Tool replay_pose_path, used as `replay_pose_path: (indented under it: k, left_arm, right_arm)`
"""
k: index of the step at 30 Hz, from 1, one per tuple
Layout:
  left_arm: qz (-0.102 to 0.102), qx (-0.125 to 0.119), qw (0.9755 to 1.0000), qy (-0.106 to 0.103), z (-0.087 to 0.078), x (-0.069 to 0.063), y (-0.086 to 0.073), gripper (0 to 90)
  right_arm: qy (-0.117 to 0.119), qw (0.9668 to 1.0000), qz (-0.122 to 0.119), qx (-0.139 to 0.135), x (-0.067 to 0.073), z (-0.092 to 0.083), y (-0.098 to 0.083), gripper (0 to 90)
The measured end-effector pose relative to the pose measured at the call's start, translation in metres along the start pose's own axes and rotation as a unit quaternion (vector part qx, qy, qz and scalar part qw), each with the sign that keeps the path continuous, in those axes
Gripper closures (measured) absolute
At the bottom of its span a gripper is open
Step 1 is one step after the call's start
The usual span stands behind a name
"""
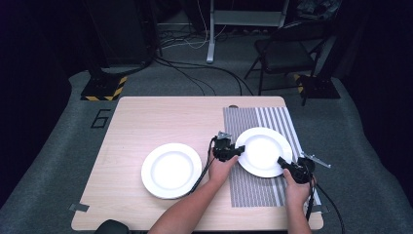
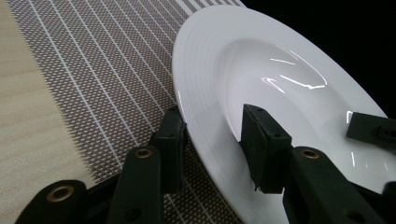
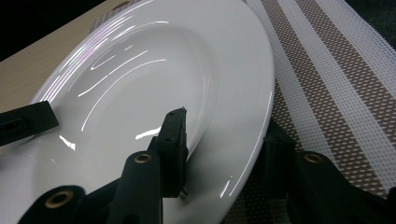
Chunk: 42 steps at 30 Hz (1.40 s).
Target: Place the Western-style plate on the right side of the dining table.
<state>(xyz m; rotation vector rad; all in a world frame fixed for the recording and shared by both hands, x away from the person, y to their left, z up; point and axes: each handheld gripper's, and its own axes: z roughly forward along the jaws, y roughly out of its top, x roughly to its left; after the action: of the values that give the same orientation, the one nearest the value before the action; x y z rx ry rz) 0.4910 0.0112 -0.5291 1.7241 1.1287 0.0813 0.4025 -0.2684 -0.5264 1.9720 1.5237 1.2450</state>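
Note:
A white plate (image 1: 263,148) lies over a striped placemat (image 1: 253,187) on the right of the wooden table (image 1: 146,122). My left gripper (image 1: 238,150) holds the plate's left rim, and my right gripper (image 1: 281,161) holds its near right rim. In the left gripper view the left gripper (image 2: 212,128) straddles the plate (image 2: 261,60), with one jaw under the rim and one on top. The right gripper (image 3: 224,135) clamps the plate (image 3: 154,70) the same way. Whether the plate rests on the mat or hangs just above it, I cannot tell.
A second white plate (image 1: 171,169) sits on bare wood to the left, close to my left forearm. The placemat (image 2: 107,60) runs from the table's far edge to its near edge. Beyond the table stand a folding chair (image 1: 285,51) and floor cables.

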Motion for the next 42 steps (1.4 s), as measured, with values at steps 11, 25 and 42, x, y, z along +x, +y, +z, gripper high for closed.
replay_pose_path:
  k: [11, 25, 42]
  left_arm:
    - [-0.004, 0.006, 1.0000, -0.001, 0.001, 0.001, 0.001, 61.2]
    - [-0.007, 0.007, 0.9999, -0.008, 0.000, 0.001, 0.000, 58.2]
    - [-0.018, -0.013, 0.9998, -0.004, -0.025, 0.003, 0.004, 50.4]
  right_arm:
    - [0.000, 1.0000, 0.007, 0.002, -0.001, 0.001, 0.000, 59.6]
    - [0.007, 0.9999, 0.011, 0.006, 0.000, 0.000, 0.000, 55.0]
    - [-0.013, 0.9995, 0.010, -0.025, 0.000, -0.022, 0.003, 48.2]
